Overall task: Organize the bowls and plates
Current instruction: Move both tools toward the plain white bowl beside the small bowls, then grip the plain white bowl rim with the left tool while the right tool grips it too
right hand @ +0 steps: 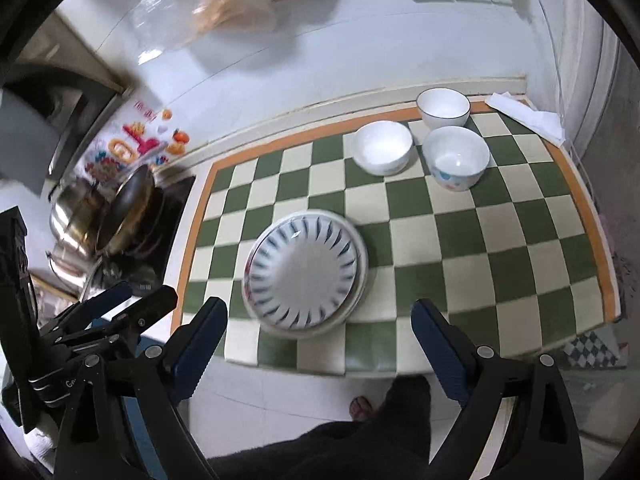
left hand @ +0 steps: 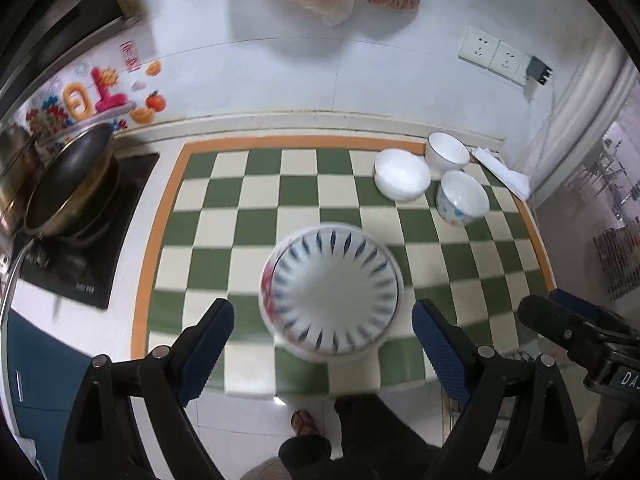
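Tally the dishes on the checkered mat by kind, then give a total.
Bowls: 3, grouped at the far right: plain white bowl, dark-rimmed bowl, flower-print bowl.
Plates: at least 2, stacked: blue-dash plate on a white plate.
Total: at least 5.

"10" on wall sticker (left hand: 96, 94) (colourful)

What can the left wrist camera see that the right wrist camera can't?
Only the left wrist view shows the right hand-held gripper at its right edge. Only the right wrist view shows the left hand-held gripper at its left edge, and a patterned floor mat. Both show the striped plate stack, three bowls, the checkered mat, the pan and the wall sockets.
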`<state>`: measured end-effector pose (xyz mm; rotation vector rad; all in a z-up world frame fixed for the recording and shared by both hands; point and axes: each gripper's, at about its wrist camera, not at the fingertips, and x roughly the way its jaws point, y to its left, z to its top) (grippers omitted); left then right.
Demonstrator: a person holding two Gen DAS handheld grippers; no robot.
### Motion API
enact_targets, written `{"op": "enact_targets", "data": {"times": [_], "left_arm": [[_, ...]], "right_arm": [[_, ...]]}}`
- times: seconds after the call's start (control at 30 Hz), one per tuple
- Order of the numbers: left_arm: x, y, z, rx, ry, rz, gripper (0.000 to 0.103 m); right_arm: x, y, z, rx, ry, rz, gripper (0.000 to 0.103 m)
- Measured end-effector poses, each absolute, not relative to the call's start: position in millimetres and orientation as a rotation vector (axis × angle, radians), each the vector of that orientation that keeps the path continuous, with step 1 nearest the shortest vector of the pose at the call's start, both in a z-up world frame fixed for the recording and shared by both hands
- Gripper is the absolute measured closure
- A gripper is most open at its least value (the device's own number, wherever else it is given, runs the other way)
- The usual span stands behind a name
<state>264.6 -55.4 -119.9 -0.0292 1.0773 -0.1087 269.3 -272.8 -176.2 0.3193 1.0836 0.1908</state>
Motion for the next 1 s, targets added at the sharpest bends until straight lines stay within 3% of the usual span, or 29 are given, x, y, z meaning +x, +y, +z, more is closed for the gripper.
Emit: {"op": "enact_targets", "data": {"times": [0.43,0.73,0.83,0.9,1.0], "left_arm": [[460,-132,-180,-0.063,1.206,-0.118,0.012],[543,-155,-268,-0.093,1.401,-0.1,0.012],[555,-156,-289,-0.124,1.448,-0.111,0.028],[562,-159,-301,-0.142,1.48,-0.123,0.052],[568,-163,-317,-0.168,1.528,-0.141,0.066]], "right_arm": [[497,-359,-232,0.332,1.203,0.258,0.011],[610,-361,-307,0.245,1.356,0.315,0.035],[627,-354,-331,0.229,1.403,0.345,0.042],[638,-350,-346,0.214,1.44,0.361,0.047],[643,-345,-362,0.193,1.475,0.366,0.065]]}}
